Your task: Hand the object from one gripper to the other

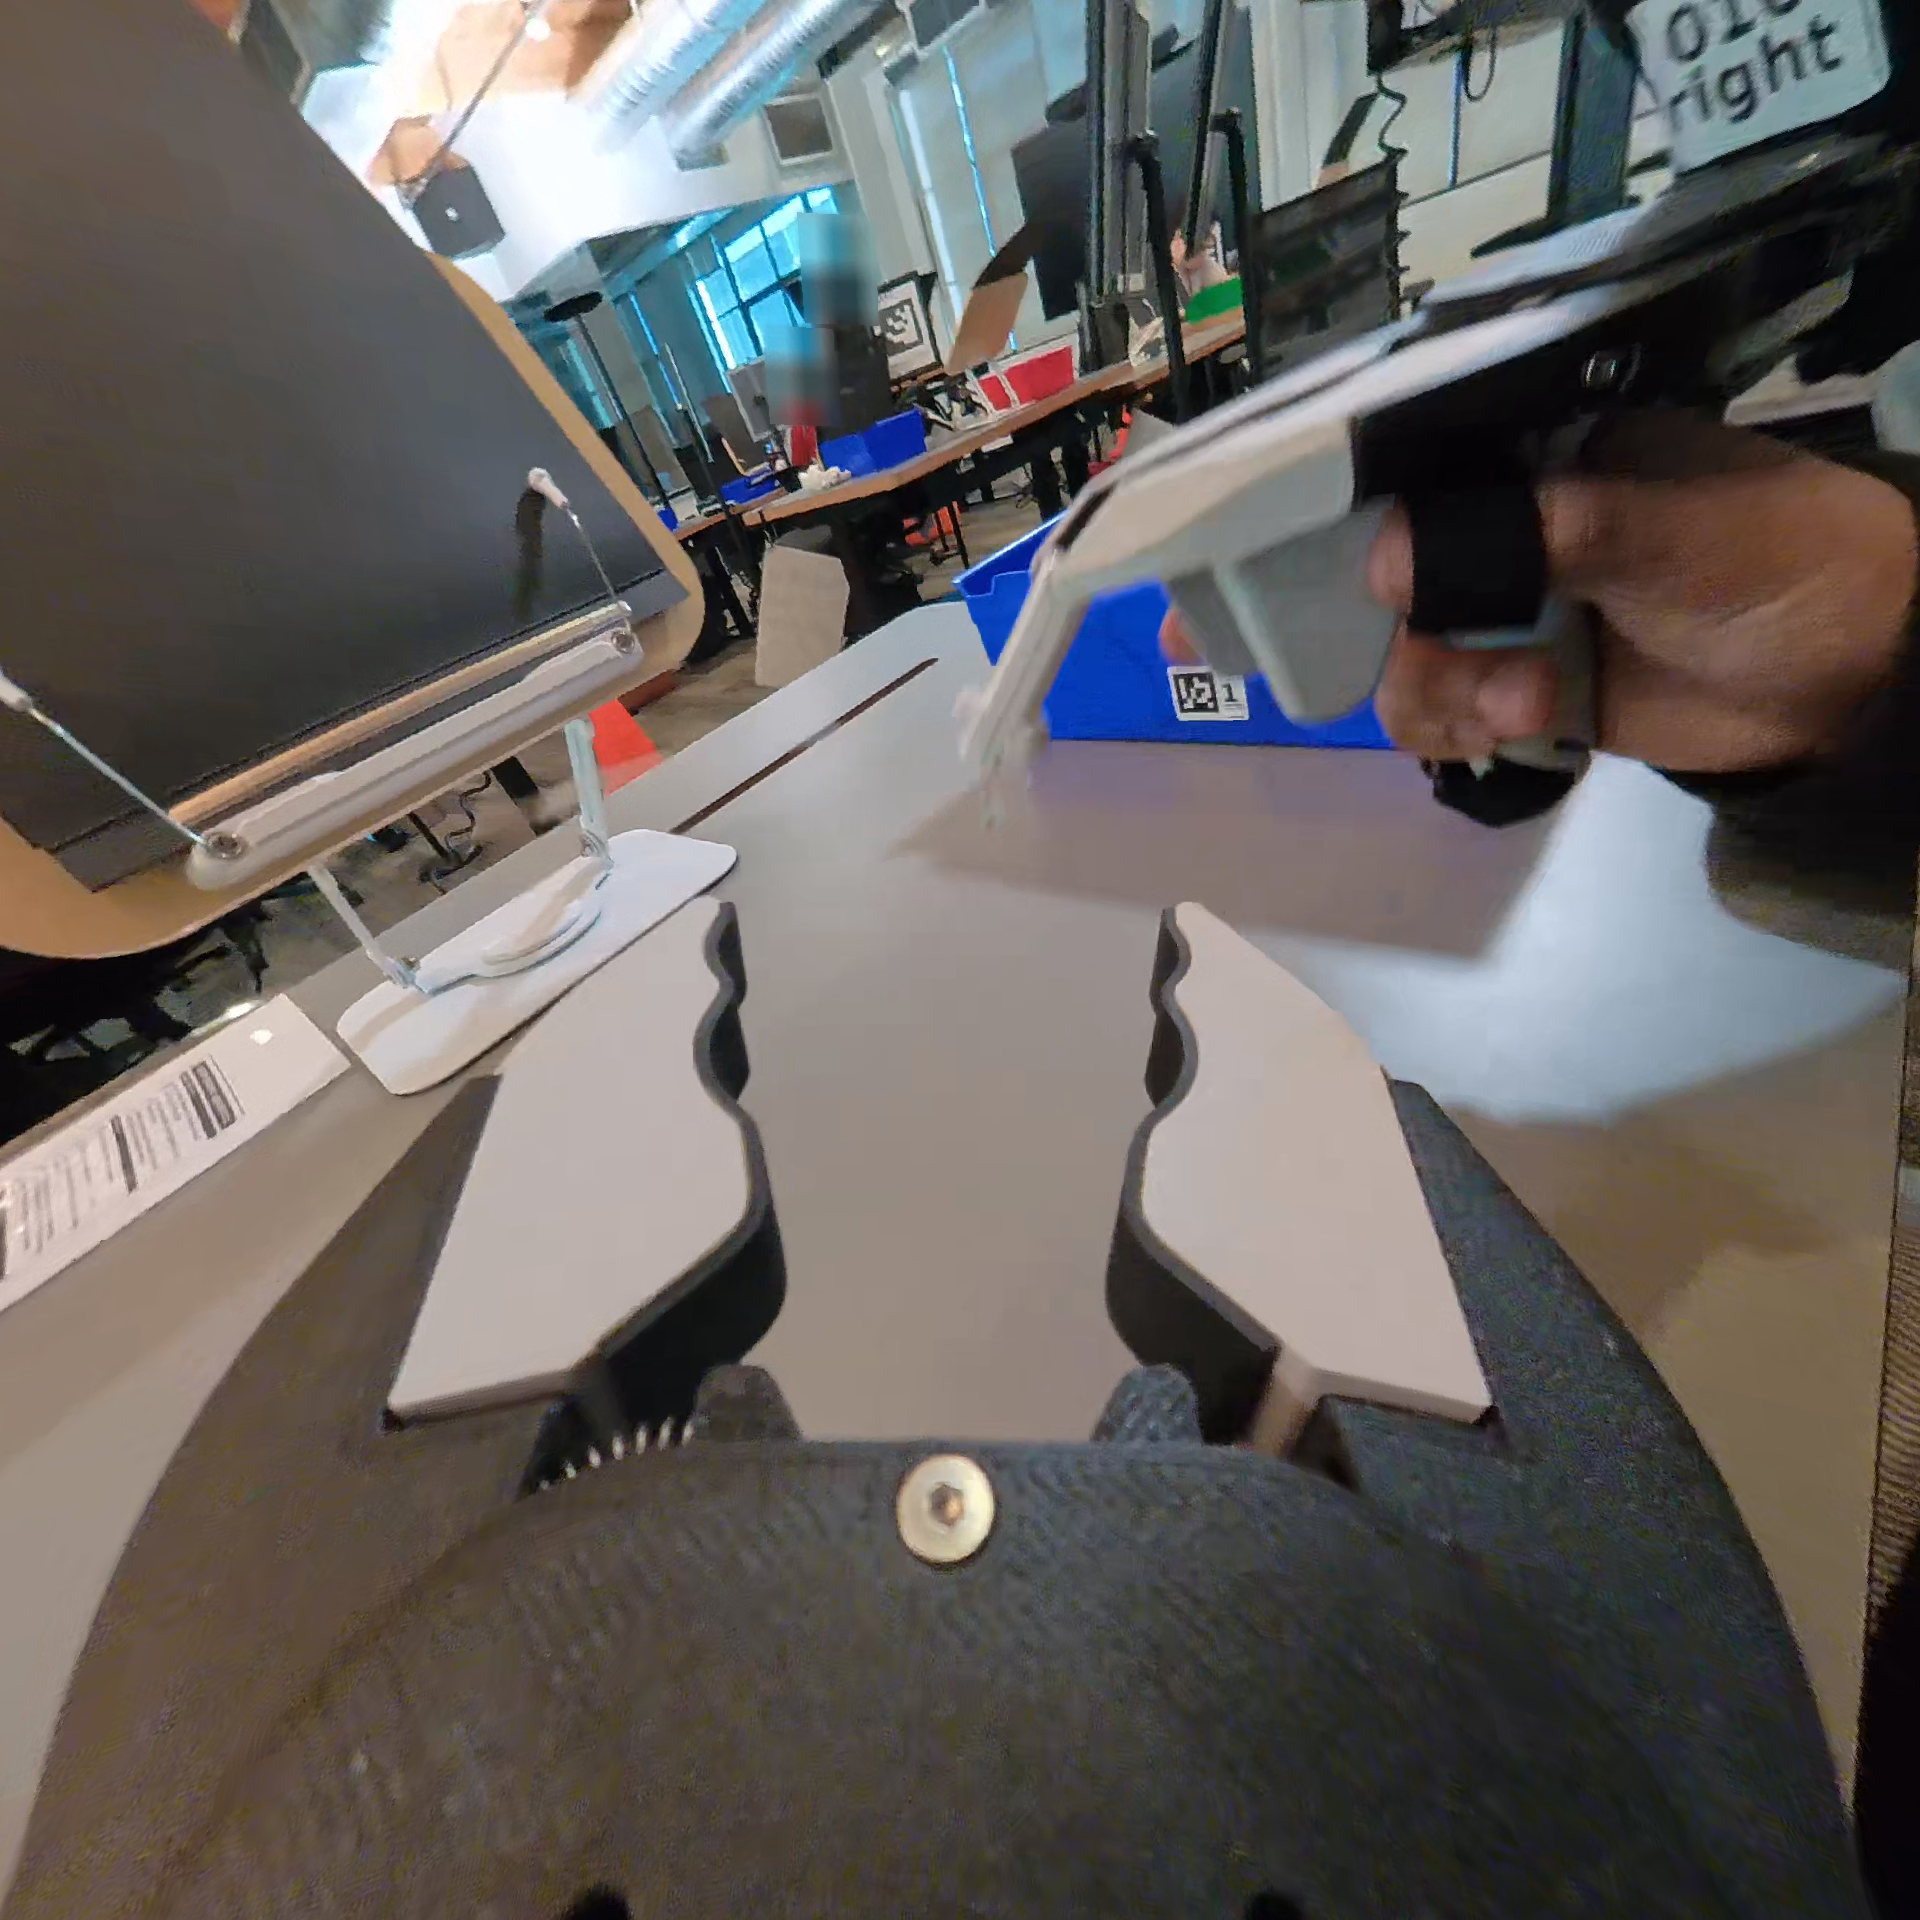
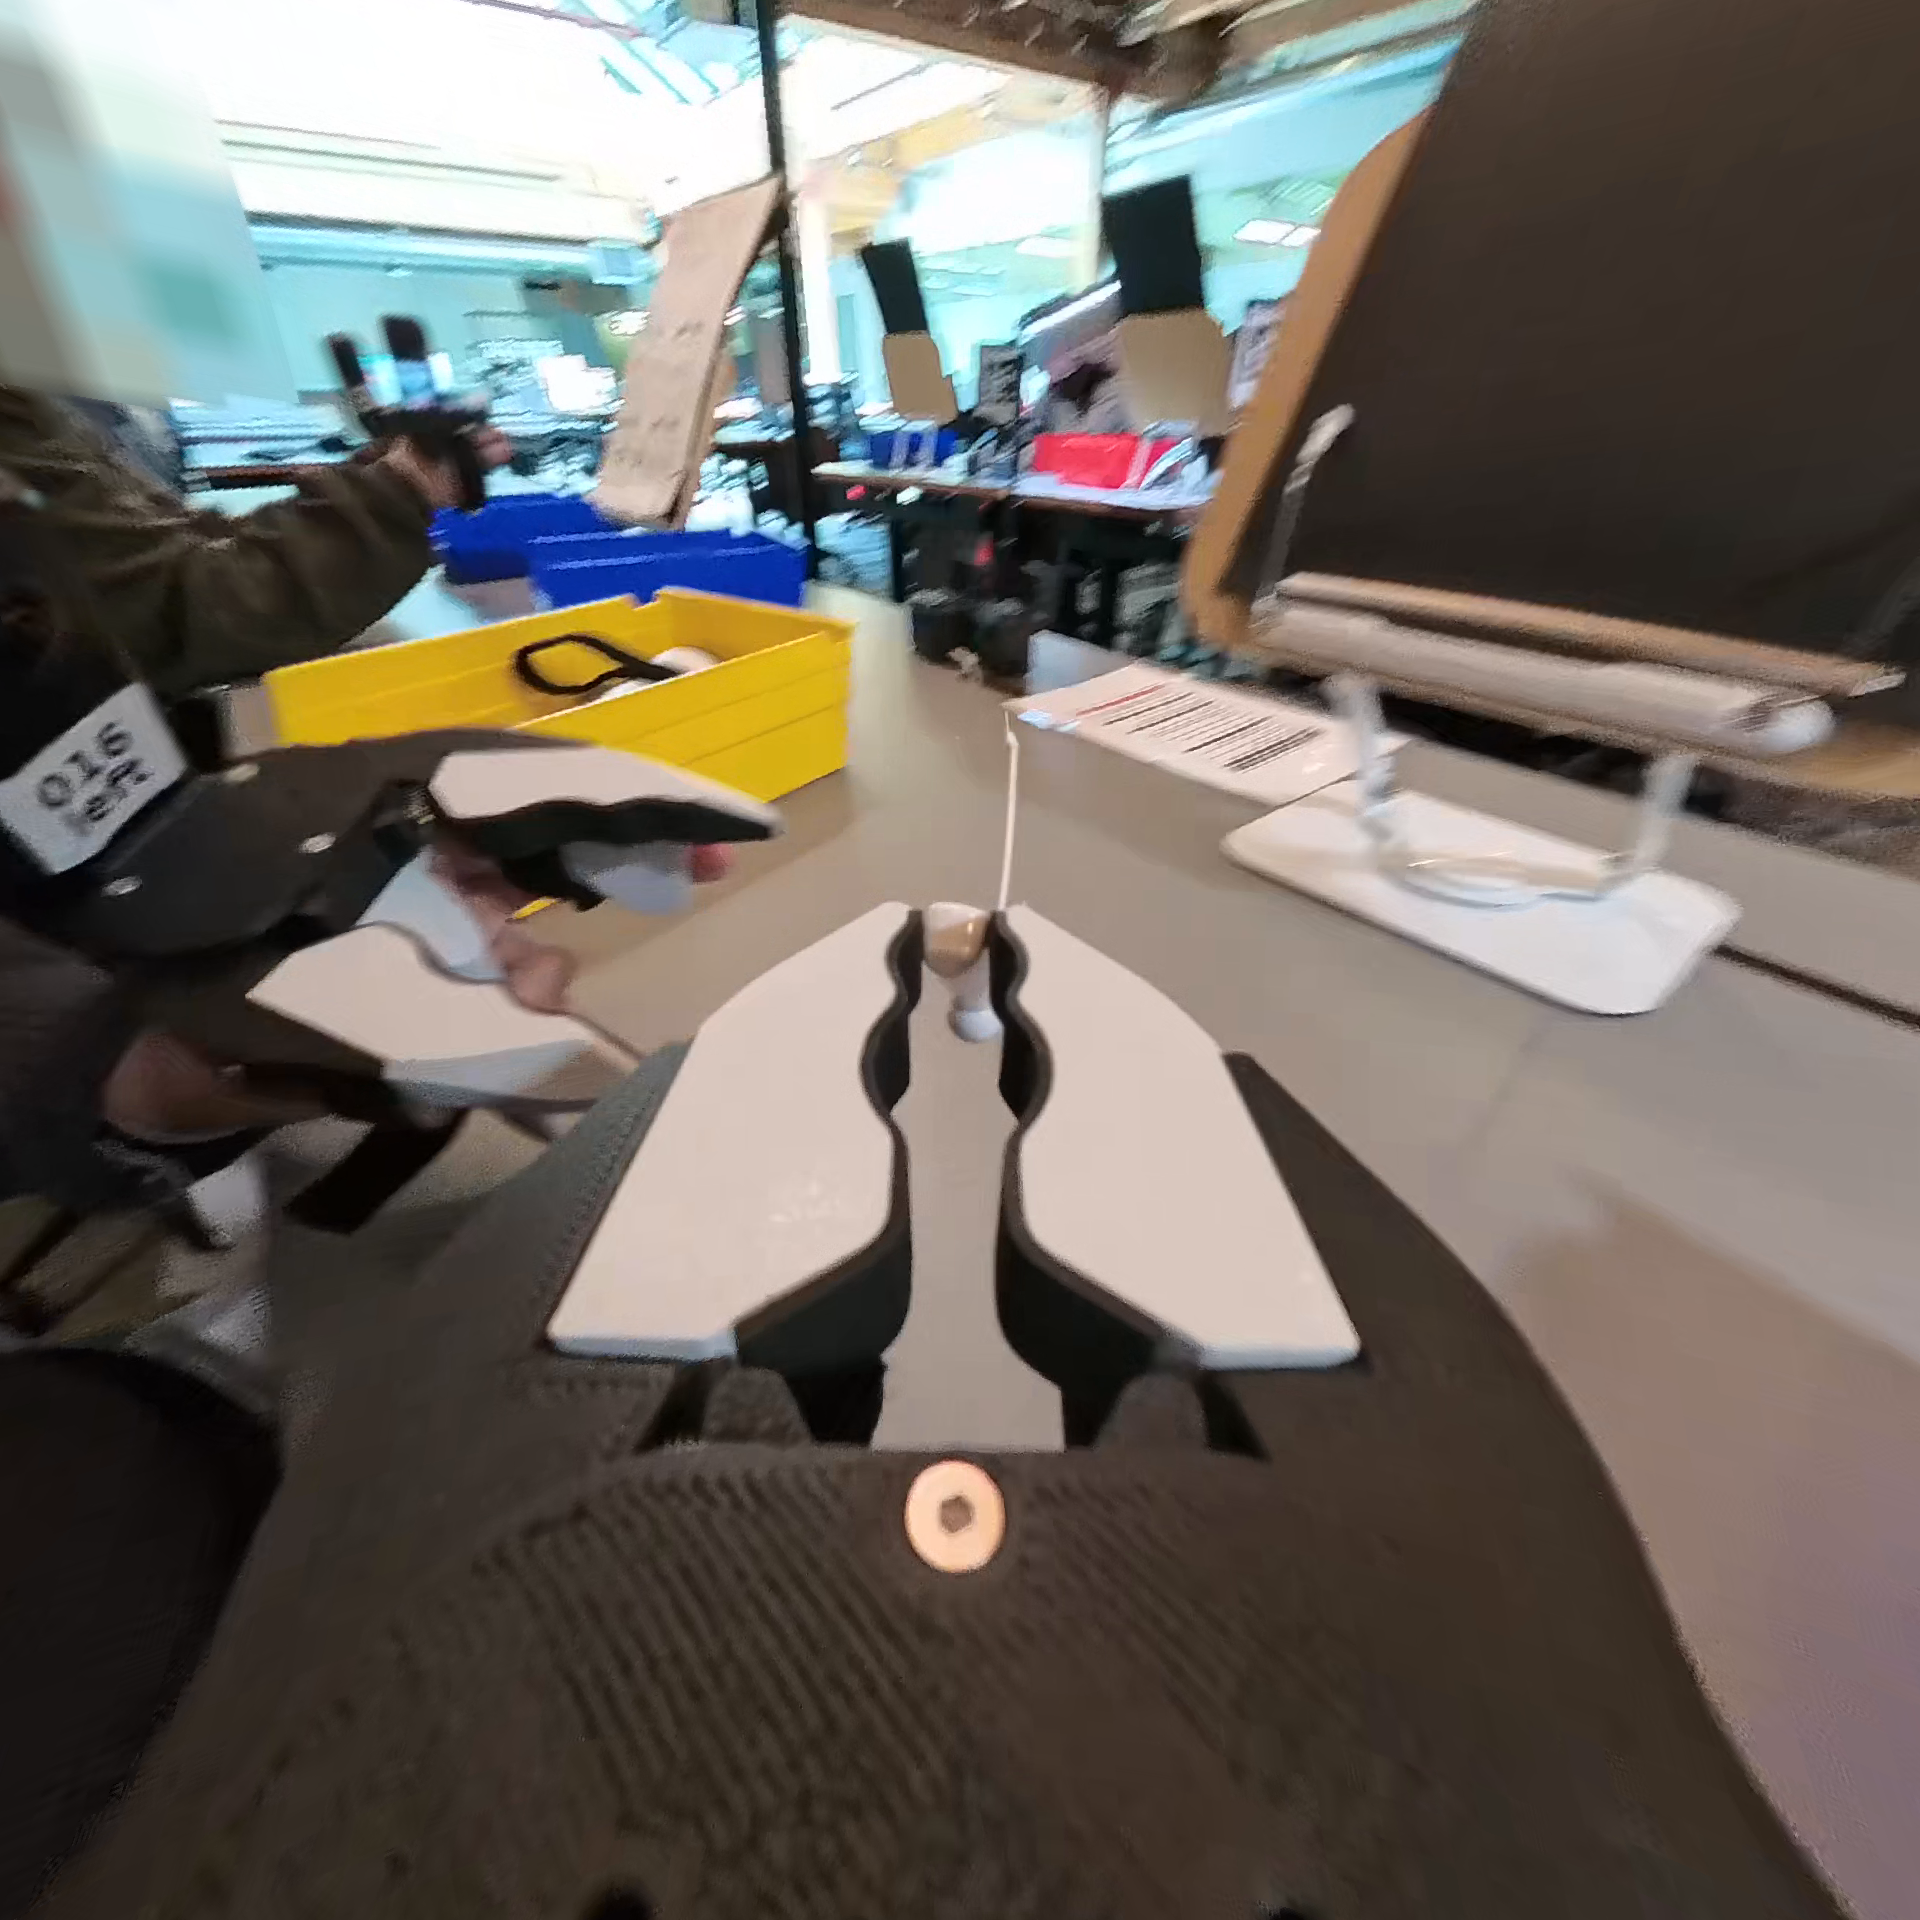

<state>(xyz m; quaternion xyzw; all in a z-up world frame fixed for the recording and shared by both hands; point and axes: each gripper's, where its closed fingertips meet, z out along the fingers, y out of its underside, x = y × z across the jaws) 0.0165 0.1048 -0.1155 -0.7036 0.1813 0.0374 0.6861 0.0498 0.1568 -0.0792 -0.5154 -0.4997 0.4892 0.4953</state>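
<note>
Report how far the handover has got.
Done: the right gripper is shut on the small beige and white object, thin stalk pointing up. In hand: it holds the object above the table. Left: the left gripper is open and empty, apart from the object; the transfer has not happened.

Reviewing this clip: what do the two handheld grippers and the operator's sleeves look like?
Both the left gripper and right gripper have textured black printed bodies, flat white-faced fingers with wavy black inner edges, and a silver hex screw at the base. Each carries a white printed label. The grey trigger handle has a black finger strap. Sleeves are dark olive.
</note>
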